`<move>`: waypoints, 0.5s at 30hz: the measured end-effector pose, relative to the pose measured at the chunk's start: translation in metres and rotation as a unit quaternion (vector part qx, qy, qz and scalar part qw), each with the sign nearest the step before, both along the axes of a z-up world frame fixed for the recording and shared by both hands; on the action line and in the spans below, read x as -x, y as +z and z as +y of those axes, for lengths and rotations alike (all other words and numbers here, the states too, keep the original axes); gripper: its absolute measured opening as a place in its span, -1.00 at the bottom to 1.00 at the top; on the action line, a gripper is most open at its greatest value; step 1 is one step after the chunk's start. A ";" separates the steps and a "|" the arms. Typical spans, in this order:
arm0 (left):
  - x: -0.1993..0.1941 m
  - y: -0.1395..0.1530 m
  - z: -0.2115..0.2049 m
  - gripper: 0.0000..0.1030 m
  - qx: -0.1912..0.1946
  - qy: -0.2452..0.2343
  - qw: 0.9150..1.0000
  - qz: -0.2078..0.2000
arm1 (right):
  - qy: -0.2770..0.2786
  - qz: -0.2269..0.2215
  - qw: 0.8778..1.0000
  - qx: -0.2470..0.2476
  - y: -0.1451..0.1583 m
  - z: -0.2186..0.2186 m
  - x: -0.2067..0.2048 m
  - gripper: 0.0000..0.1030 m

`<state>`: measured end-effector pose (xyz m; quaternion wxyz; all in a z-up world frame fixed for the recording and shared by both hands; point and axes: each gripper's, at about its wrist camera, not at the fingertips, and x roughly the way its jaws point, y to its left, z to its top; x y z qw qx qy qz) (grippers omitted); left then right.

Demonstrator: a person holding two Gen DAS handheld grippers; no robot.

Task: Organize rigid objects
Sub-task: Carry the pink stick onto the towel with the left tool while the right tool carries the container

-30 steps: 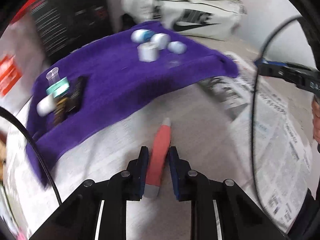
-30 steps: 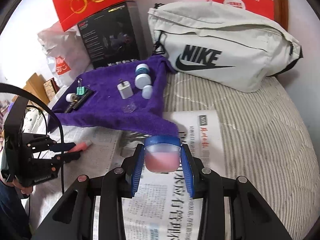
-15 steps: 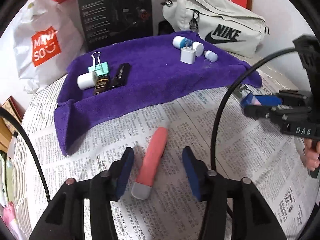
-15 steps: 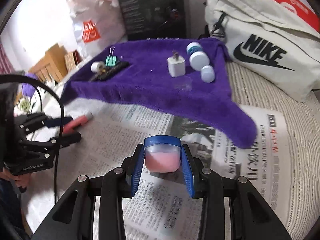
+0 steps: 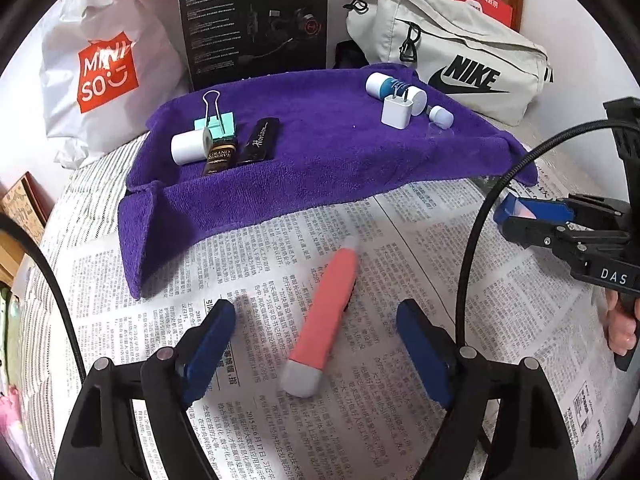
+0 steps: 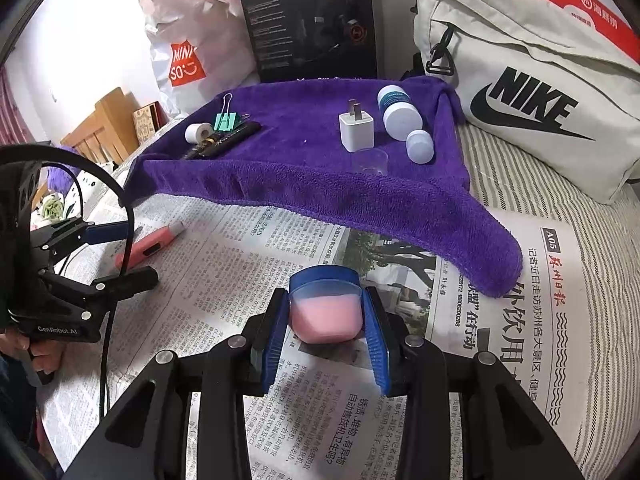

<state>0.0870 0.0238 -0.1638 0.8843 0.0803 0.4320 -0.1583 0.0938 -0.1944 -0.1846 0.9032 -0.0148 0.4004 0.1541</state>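
A pink tube with a grey cap (image 5: 326, 312) lies on the newspaper (image 5: 420, 240) between the jaws of my left gripper (image 5: 314, 308). Those jaws are opening wide and neither pad touches the tube. My right gripper (image 6: 325, 296) is shut on a pink jar with a blue lid (image 6: 324, 316), held low over the newspaper (image 6: 240, 264). Behind both lies a purple towel (image 5: 320, 160) with a white charger (image 5: 396, 110), blue-and-white bottles (image 5: 384, 86), a teal binder clip (image 5: 218, 124), a white roll (image 5: 188, 148) and two black tubes (image 5: 260, 142). The left wrist view also shows the right gripper (image 5: 532, 216) at the right edge.
A grey Nike bag (image 6: 520, 92), a black box (image 6: 312, 20) and a white Miniso bag (image 6: 188, 52) stand behind the towel (image 6: 300, 168). A black cable (image 5: 480, 216) arcs across the left wrist view. The left gripper (image 6: 116, 248) sits at the left of the right wrist view.
The left jaws spread apart and let go of the pink tube, which now lies on the newspaper. The right gripper came down and forward with the jar, then held still.
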 end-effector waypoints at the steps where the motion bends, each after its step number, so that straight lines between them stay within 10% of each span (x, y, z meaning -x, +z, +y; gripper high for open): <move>1: 0.000 0.000 0.001 0.58 0.002 0.000 1.000 0.001 | 0.000 0.000 1.000 0.000 0.000 0.000 0.000 -0.26; 15: 0.000 0.009 -0.002 -0.68 -0.009 -0.079 0.997 0.013 | 0.011 -0.009 0.999 0.052 -0.002 0.014 0.001 -0.12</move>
